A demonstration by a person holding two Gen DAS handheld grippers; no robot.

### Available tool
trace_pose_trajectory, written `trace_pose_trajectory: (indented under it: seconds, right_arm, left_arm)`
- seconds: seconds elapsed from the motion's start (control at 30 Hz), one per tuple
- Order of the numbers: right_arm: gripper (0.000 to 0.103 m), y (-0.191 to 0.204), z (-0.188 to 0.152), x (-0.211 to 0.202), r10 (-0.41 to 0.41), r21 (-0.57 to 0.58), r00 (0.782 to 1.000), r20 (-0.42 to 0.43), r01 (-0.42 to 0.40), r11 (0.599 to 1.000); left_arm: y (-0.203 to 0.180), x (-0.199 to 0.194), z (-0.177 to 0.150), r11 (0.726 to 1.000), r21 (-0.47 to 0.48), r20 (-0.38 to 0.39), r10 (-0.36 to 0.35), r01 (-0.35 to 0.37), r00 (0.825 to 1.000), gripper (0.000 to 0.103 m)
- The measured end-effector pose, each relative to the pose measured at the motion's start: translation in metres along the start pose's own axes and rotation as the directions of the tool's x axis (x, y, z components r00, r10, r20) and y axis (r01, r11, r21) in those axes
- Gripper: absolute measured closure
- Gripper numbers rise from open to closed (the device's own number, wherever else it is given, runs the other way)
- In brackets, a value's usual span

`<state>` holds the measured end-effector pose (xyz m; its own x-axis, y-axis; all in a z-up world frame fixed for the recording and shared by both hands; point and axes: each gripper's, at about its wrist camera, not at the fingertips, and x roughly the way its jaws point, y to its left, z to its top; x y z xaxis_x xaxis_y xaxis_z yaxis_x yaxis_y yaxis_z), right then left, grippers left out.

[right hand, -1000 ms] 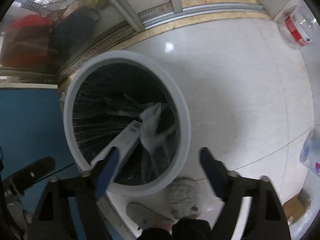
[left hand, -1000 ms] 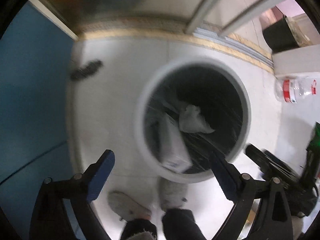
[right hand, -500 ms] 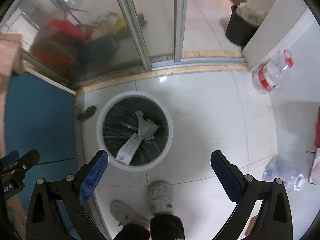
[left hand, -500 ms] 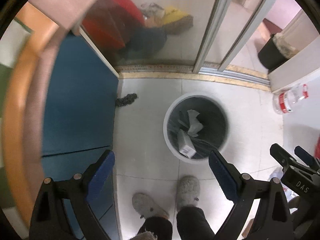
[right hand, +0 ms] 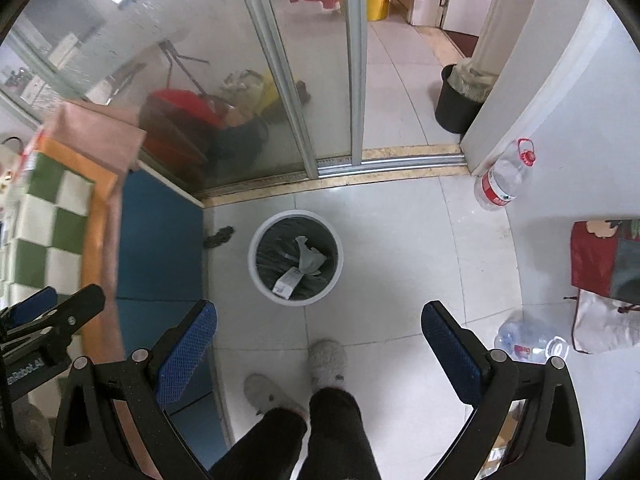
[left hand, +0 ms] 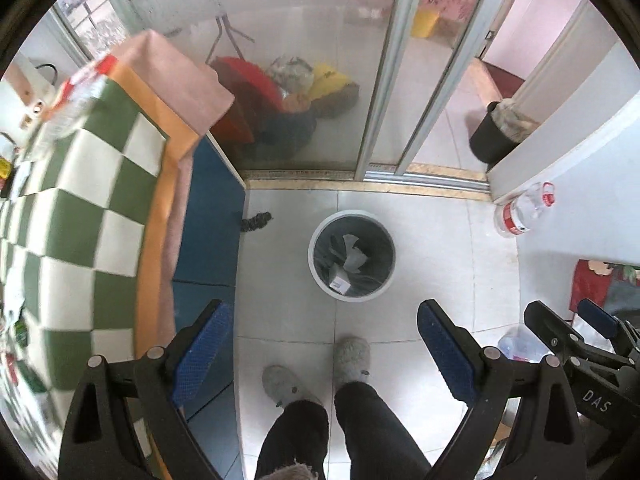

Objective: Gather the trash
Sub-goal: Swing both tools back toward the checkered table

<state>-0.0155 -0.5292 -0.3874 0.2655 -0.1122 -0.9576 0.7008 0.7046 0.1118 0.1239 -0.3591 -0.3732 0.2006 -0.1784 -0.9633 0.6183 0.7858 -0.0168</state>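
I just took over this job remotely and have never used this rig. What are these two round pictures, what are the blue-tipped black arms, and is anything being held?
Each picture comes from a fisheye camera on a hand-held claw, looking along its two fingers. One shows the left claw, the other the right claw; both are open and hold nothing. A person stands in grey slippers on a white tiled floor. Ahead is a white bin with a dark liner, holding crumpled paper and a small carton. Plastic bottles lie on the floor to the right. A checked tablecloth is to the left.
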Motion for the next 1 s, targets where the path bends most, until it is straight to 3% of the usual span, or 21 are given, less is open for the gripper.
trace_pose_trajectory:
  seconds: [0.2, 0.47, 0.57, 0.67, 0.8, 0.87, 0.93, 1.0]
  right_arm:
    - [0.000, 0.000, -0.011, -0.068, 0.016, -0.028, 0.999, 0.036, -0.015, 1.000]
    - [0.000, 0.009, -0.005, -0.093, 0.110, -0.043, 0.994, 0.004, -0.110, 0.993]
    - [0.000, 0.035, 0.007, -0.094, 0.159, -0.077, 0.987, -0.010, -0.159, 0.984]
    - [0.000, 0.082, 0.018, -0.100, 0.211, -0.148, 0.977, -0.026, -0.213, 0.966]
    - [0.000, 0.180, 0.018, -0.108, 0.274, -0.303, 0.959, -0.071, -0.283, 0.910]
    - [0.000, 0.230, 0.009, -0.107, 0.290, -0.371, 0.952, -0.096, -0.305, 0.877]
    - [0.000, 0.282, -0.002, -0.103, 0.292, -0.429, 0.949, -0.122, -0.316, 0.847]
    - [0.000, 0.318, -0.012, -0.097, 0.293, -0.459, 0.945, -0.148, -0.328, 0.826]
  left_arm:
    - [-0.002, -0.050, -0.013, 1.000, -0.010, 0.012, -0.029, 0.029, 1.000, 0.007]
    - [0.016, -0.097, -0.011, 0.995, -0.091, 0.067, -0.036, 0.042, 0.997, 0.007]
    - [0.049, -0.122, -0.006, 0.988, -0.156, 0.121, 0.014, 0.005, 0.992, 0.007]
    - [0.106, -0.147, -0.006, 0.964, -0.264, 0.163, 0.086, -0.040, 0.983, 0.000]
    - [0.197, -0.171, -0.033, 0.897, -0.427, 0.154, 0.193, -0.111, 0.969, 0.000]
    - [0.250, -0.173, -0.061, 0.838, -0.520, 0.093, 0.249, -0.166, 0.964, 0.000]
    - [0.295, -0.166, -0.086, 0.774, -0.602, 0.022, 0.262, -0.197, 0.965, 0.000]
    - [0.342, -0.148, -0.117, 0.686, -0.696, -0.060, 0.238, -0.212, 0.969, 0.000]
